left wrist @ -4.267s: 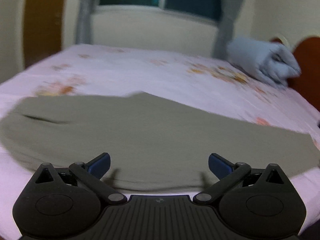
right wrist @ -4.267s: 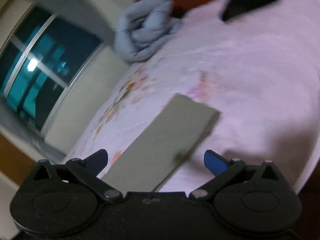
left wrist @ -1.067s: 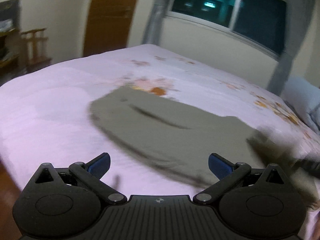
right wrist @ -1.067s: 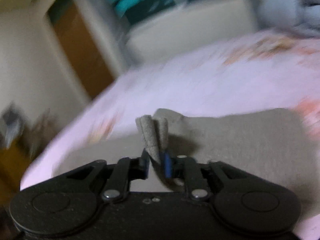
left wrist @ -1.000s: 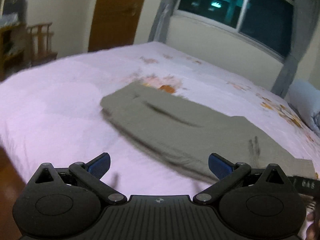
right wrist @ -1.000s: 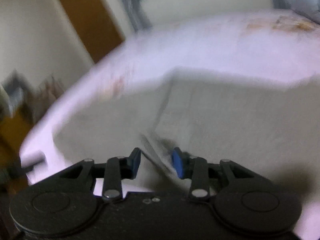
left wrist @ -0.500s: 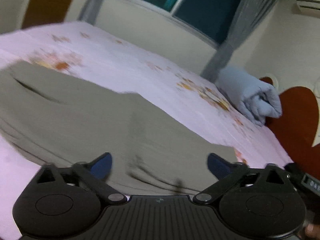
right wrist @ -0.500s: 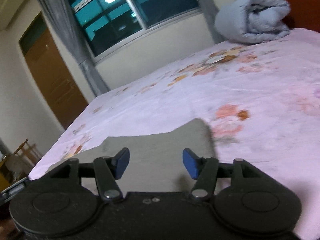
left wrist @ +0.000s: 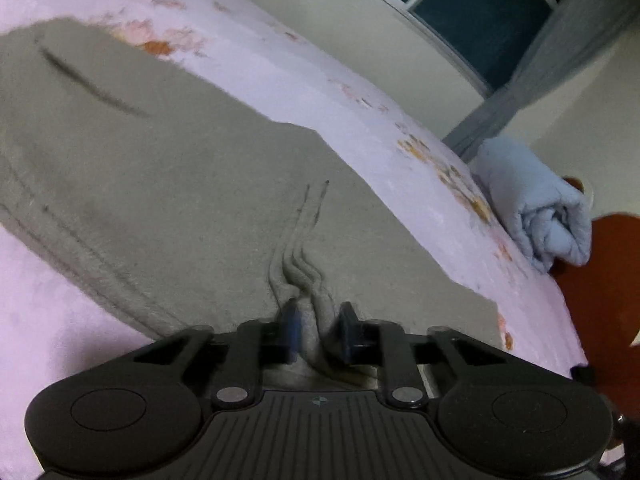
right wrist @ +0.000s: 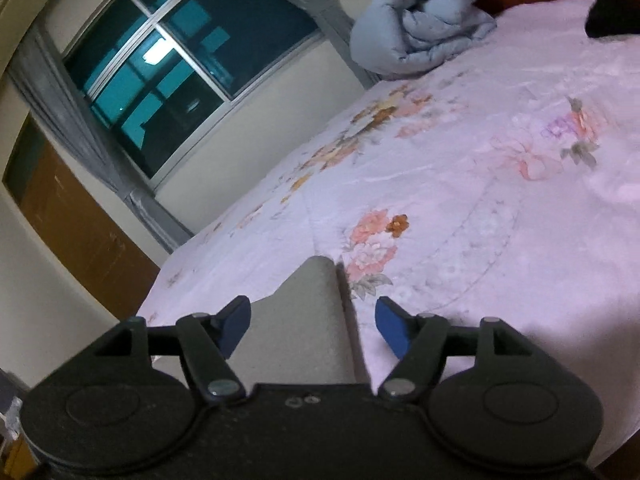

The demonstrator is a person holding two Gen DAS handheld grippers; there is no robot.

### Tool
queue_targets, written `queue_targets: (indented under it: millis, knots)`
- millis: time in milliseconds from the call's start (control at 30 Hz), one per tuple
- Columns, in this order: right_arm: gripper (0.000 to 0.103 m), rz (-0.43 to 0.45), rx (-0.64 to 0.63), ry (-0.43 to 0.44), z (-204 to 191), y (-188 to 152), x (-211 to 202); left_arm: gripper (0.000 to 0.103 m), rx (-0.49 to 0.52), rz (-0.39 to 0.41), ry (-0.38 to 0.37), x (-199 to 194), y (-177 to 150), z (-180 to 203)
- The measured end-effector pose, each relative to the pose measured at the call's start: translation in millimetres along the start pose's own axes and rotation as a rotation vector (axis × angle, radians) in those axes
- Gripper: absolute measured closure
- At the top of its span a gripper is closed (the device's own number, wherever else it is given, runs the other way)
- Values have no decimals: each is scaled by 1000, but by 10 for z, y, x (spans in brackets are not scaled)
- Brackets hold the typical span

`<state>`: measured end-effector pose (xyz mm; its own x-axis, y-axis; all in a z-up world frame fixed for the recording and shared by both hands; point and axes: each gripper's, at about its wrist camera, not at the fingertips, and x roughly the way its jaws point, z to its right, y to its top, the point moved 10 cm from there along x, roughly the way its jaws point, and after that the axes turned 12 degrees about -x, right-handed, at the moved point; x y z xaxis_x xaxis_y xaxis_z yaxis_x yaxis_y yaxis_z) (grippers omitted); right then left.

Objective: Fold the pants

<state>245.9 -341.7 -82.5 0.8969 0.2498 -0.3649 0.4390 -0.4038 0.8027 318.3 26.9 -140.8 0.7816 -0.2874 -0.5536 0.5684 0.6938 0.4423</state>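
Observation:
Grey-green pants (left wrist: 168,168) lie flat on a pink floral bed sheet (left wrist: 360,92), waist end at the left with a dark pocket slit. My left gripper (left wrist: 316,326) is shut on a pinched ridge of the pants' near edge, and creases run away from the fingers. In the right wrist view my right gripper (right wrist: 312,326) is open and empty, with the folded end of the pants (right wrist: 304,320) lying between and below its blue fingertips (right wrist: 394,330).
A rolled pale blue blanket (left wrist: 540,216) lies at the head of the bed; it also shows in the right wrist view (right wrist: 420,24). A red-brown headboard (left wrist: 608,272) stands behind it. A window (right wrist: 180,68) with grey curtains and a brown door (right wrist: 76,224) are on the far wall.
My left gripper has come down onto the near edge of the pants and shut on the cloth. My right gripper, earlier shut on the cloth, has let go and opened wide.

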Motion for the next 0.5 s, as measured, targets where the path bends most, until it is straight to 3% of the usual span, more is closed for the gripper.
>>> queue_targets:
  millis: [100, 167, 233, 267, 367, 433, 500]
  knots:
    - [38, -7, -15, 8, -21, -16, 1, 84, 33, 70, -74, -200, 41, 80]
    - [37, -11, -27, 15, -44, -29, 6, 84, 48, 86, -49, -224, -5, 40]
    - [37, -20, -24, 24, -58, -36, 19, 84, 39, 36, 19, -76, -132, -113]
    - [37, -27, -20, 32, -72, -40, 40, 84, 14, 31, 16, -25, -157, -177]
    - [38, -58, 49, 175, -269, -67, 149, 79, -16, 32, 0, -22, -160, -166]
    - [38, -95, 134, 289, -429, -127, 258, 60, -27, 32, -26, -59, -137, -140]
    - [33, -128, 193, 347, -554, -209, 385, 12, -31, 54, -78, -159, -90, -68]
